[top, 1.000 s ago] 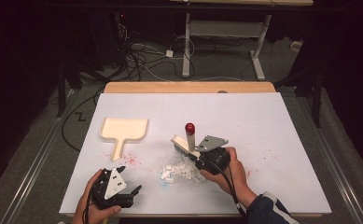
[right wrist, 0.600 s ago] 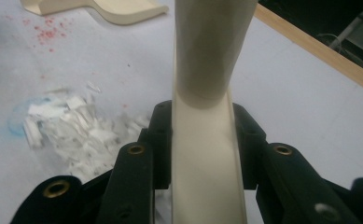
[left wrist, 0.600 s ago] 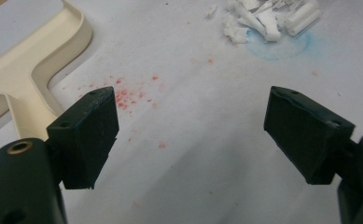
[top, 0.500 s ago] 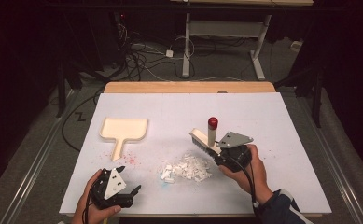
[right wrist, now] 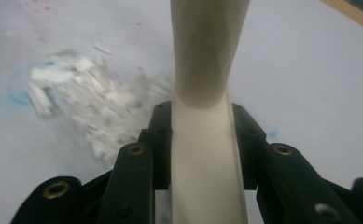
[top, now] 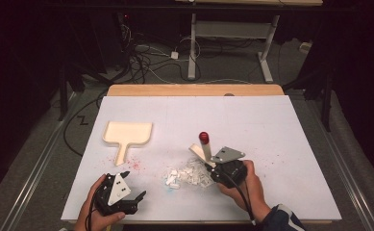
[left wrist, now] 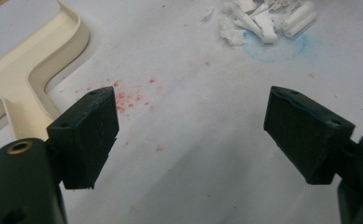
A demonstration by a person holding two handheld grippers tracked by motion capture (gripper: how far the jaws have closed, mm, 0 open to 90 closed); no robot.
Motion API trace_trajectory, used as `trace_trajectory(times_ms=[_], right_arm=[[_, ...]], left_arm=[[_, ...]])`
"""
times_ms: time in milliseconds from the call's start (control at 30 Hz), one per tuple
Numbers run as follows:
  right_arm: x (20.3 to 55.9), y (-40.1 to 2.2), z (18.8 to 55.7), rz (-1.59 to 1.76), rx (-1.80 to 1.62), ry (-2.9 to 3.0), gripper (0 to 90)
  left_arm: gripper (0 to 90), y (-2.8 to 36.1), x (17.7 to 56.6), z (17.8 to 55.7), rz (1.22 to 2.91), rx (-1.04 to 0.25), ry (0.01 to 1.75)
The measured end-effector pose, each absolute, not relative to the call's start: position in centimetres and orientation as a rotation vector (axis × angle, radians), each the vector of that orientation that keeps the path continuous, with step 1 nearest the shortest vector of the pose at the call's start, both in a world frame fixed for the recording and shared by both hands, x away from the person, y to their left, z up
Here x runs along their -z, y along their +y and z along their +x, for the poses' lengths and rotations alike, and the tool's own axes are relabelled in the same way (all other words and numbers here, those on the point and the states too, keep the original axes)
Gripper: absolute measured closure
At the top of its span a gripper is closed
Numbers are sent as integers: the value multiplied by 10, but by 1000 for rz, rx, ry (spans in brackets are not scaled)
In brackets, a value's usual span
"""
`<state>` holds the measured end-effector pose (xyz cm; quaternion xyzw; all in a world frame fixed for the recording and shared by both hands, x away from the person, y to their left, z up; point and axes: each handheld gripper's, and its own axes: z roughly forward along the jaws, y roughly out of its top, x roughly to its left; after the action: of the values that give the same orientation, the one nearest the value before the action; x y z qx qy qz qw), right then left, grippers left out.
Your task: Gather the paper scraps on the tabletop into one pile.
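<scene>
A cream hand brush (top: 200, 150) with a red knob (top: 204, 136) on its end stands tilted at the right edge of a pile of white scraps (top: 187, 175). My right gripper (top: 211, 168) is shut on its cream handle (right wrist: 202, 154), which runs up between the jaws, and the scraps (right wrist: 86, 102) lie to its left. A cream dustpan (top: 127, 132) lies flat at mid-left with its handle toward me. My left gripper (top: 135, 184) rests open near the front edge, with nothing between its jaws. In the left gripper view the gripper (left wrist: 191, 135) looks past the dustpan (left wrist: 34, 60) toward the scraps (left wrist: 263, 18).
The table (top: 271, 125) has a white sheet on top and a wooden strip along its far edge. Red specks (left wrist: 128, 98) dot the sheet near the dustpan handle, and a faint blue stain (left wrist: 282, 46) lies by the scraps. Cables and desk legs stand beyond the table.
My right gripper swung right with the brush, then came back left and nearer to me, against the scrap pile. The left gripper has stayed put.
</scene>
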<state>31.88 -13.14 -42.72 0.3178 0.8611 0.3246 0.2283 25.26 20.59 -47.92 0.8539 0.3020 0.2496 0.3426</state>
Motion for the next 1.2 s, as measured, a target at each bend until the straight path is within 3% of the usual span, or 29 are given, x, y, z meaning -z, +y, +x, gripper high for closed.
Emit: trace_trajectory(times_ms=[467,833,1000,1200], right_arm=[[419,-88,326,809,-1018,2375,681],[390,-140,342,791,-1085,2268,680],[401,-165,355,804,-1025,2255,680],[420,-165,366,839,-889,2268,681]], left_arm=[[169,205,480,254,2225,-642,786],[169,204,481,254,2224,-643,788],[169,204,481,256,2234,-639,788],[169,203,481,256,2236,-639,787]])
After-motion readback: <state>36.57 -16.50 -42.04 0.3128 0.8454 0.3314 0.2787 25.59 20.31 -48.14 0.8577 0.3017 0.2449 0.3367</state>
